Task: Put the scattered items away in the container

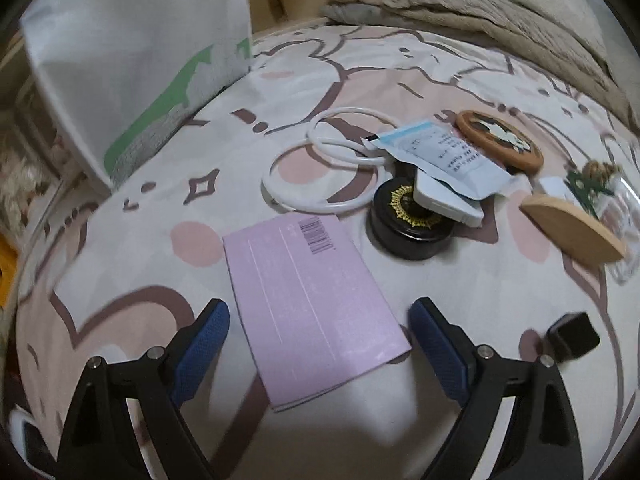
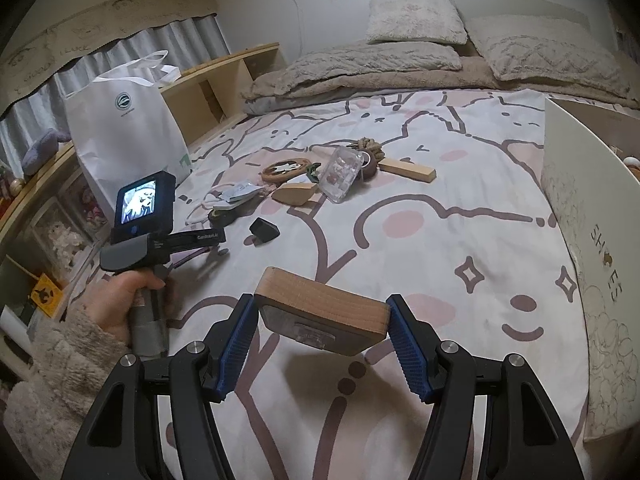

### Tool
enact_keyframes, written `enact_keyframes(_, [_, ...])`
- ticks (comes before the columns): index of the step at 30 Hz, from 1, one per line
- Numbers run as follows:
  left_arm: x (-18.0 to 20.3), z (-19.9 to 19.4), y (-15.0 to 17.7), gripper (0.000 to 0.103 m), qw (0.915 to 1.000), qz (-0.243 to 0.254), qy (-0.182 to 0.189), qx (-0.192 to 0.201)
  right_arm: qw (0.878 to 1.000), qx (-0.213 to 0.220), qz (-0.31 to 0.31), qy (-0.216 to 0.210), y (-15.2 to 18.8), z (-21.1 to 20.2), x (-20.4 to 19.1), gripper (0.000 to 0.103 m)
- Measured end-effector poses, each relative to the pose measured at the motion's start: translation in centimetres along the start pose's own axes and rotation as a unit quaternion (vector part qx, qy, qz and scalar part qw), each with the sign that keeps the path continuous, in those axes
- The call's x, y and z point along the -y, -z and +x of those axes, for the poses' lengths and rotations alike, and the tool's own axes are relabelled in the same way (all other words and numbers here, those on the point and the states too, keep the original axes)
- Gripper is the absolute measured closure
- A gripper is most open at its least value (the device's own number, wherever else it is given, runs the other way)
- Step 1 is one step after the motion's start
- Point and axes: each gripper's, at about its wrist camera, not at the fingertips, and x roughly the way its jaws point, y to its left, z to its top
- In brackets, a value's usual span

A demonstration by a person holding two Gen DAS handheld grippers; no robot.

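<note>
Held a block (image 2: 316,300) in the right gripper (image 2: 321,308) at lower centre of the right view. Pinched it by its two ends between the blue pads, clear of the bed (image 2: 440,240), with a shadow underneath. Looked like a carry toward the container.

Spread across nearly all of both views as the work surface, patterned sheet on top.

Stood upright at the right edge of the right view as a pale box (image 2: 580,240), close to the held block; judged the likelier container. Stood at upper left as a white bag (image 2: 120,132), also a candidate; could not tell which was meant.

Lay flat at lower centre of the left view as a pink booklet (image 1: 308,292). Straddled it with the left gripper (image 1: 319,308), fingers wide and holding nothing, apparently lined up for a pinch across its width.

Overlapped at centre as two white rings (image 1: 320,184). Sat just right of them as a black tin (image 1: 408,228), half buried under packets in the remaining clutter. Sat alone at lower right as a small black plug (image 1: 574,336).
</note>
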Motion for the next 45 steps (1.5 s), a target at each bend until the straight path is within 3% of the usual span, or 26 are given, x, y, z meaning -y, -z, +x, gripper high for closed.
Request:
enact_keyframes(11, [0.3,-1.7,1.0,0.028,0.9996,0.003,0.027,0.005,1.000,0.014,0.010,0.007,-0.1,-0.8,0.8,0.037])
enact_keyframes(20, [1.4,-6.6,3.3,0.029,0.9950,0.034,0.091,0.025,0.999,0.035,0.009,0.010,-0.5,-2.2,0.8,0.037])
enact_keyframes(22, [1.4,-8.1,3.7,0.038,0.9932,0.035,0.104,0.037,0.999,0.038,0.010,0.010,-0.4,-2.7,0.7,0.037])
enact_keyframes(23, [1.3,-8.8,4.1,0.052,0.9920,0.036,0.114,0.040,0.999,0.039,0.012,0.011,-0.3,-3.0,0.8,0.037])
enact_keyframes(24, [1.3,-9.4,4.4,0.076,0.9906,0.039,0.125,0.040,0.999,0.040,0.013,0.012,-0.2,-3.3,0.8,0.037])
enact_keyframes(30, [1.4,-11.3,6.3,0.078,0.9870,0.056,0.145,0.040,0.998,0.047,0.017,0.025,0.6,-5.0,1.1,0.037])
enact_keyframes(34, [1.1,-12.3,7.2,0.090,0.9850,0.055,0.158,0.042,0.998,0.048,0.015,0.034,1.3,-6.0,1.0,0.037])
enact_keyframes(38, [0.6,-12.8,7.8,0.090,0.9832,0.055,0.168,0.045,0.998,0.050,0.013,0.038,1.9,-7.0,0.8,0.037])
enact_keyframes(39, [0.4,-12.7,7.8,0.086,0.9829,0.053,0.171,0.044,0.998,0.050,0.012,0.038,2.0,-7.2,0.8,0.037])
enact_keyframes(42, [-0.4,-12.0,7.6,0.025,0.9829,0.037,0.177,0.035,0.998,0.052,0.009,0.039,2.3,-7.8,0.6,0.037])
enact_keyframes(45, [-0.6,-11.4,6.9,0.022,0.9844,0.033,0.168,0.042,0.998,0.053,0.008,0.038,2.5,-8.3,0.5,0.037])
